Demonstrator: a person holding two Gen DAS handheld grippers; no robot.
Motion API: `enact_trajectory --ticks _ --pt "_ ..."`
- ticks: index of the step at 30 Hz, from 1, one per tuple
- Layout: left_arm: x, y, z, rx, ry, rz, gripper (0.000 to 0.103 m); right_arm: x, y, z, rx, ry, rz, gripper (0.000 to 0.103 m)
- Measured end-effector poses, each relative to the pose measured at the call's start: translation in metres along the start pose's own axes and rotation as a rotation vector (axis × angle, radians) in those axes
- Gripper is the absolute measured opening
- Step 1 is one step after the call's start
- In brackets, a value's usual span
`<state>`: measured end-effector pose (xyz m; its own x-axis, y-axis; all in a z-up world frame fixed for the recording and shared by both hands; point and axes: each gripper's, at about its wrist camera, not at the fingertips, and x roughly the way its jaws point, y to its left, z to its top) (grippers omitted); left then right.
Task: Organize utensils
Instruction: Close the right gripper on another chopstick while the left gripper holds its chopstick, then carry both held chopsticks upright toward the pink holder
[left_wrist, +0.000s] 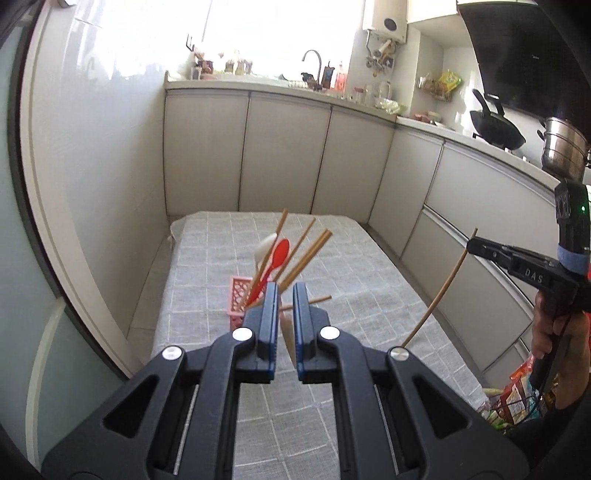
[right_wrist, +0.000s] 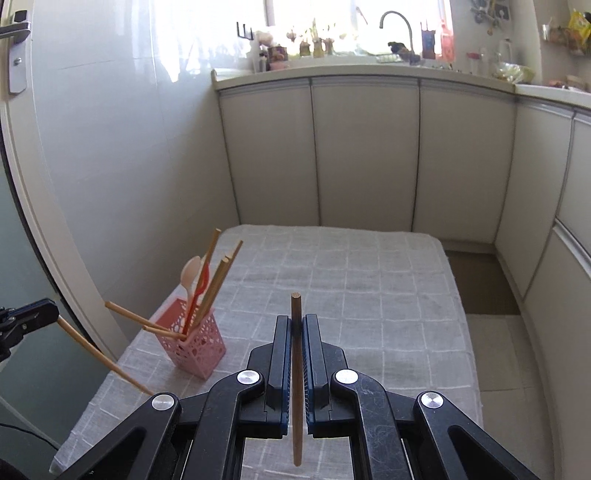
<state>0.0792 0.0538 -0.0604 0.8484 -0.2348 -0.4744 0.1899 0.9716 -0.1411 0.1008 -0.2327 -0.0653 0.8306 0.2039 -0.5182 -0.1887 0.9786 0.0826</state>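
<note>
Table (right_wrist: 369, 280) set in the corner of the cabinets (right_wrist: 362, 155), wall to its left. Holder (right_wrist: 195, 347) on the table's left edge, chopsticks (right_wrist: 212, 291) and two spoons (right_wrist: 190, 277) in it, leaning out. Left gripper (left_wrist: 284, 291) above the table before the holder, one chopstick (left_wrist: 290, 338) between its fingers. Right gripper (right_wrist: 296, 321) further right, another chopstick (right_wrist: 296, 387) in it.

Setting: a home kitchen.
Back of frame: cabinet doors (right_wrist: 365, 155) under a countertop (left_wrist: 266, 85), gooseneck faucet (left_wrist: 313, 61) before a bright window.
Upper right: black wok (left_wrist: 496, 127), steel pot (left_wrist: 563, 149), range hood (left_wrist: 524, 51).
Upper centre: wall-mounted water heater (left_wrist: 386, 20).
</note>
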Motion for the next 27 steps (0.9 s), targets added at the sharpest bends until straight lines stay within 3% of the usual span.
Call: enact_trajectory --ticks 3,6,9,12,15,18,27 --pt "-0.003 0.008 0.01 -0.017 -0.039 0.021 0.007 -0.008 0.009 0.009 0.007 -0.039 0.022 0.004" --pt "0.001 0.016 0.013 -0.037 -0.012 0.021 0.007 -0.011 0.018 0.018 0.014 -0.06 0.043 0.004" --pt "0.016 0.024 0.004 -0.021 0.119 -0.01 0.008 -0.01 0.026 0.02 0.011 -0.056 0.064 0.004" --pt "0.048 0.035 -0.02 -0.018 0.269 -0.017 0.02 -0.003 0.033 0.017 -0.004 -0.028 0.065 0.004" --pt "0.081 0.033 -0.048 0.053 0.406 -0.02 0.03 0.01 0.033 0.01 -0.012 0.014 0.056 0.004" --pt "0.109 0.021 -0.069 0.157 0.476 -0.011 0.039 0.02 0.03 0.004 -0.012 0.047 0.046 0.004" --pt "0.182 -0.031 -0.11 0.379 0.597 -0.067 0.04 0.025 0.01 -0.003 0.028 0.071 0.043 0.004"
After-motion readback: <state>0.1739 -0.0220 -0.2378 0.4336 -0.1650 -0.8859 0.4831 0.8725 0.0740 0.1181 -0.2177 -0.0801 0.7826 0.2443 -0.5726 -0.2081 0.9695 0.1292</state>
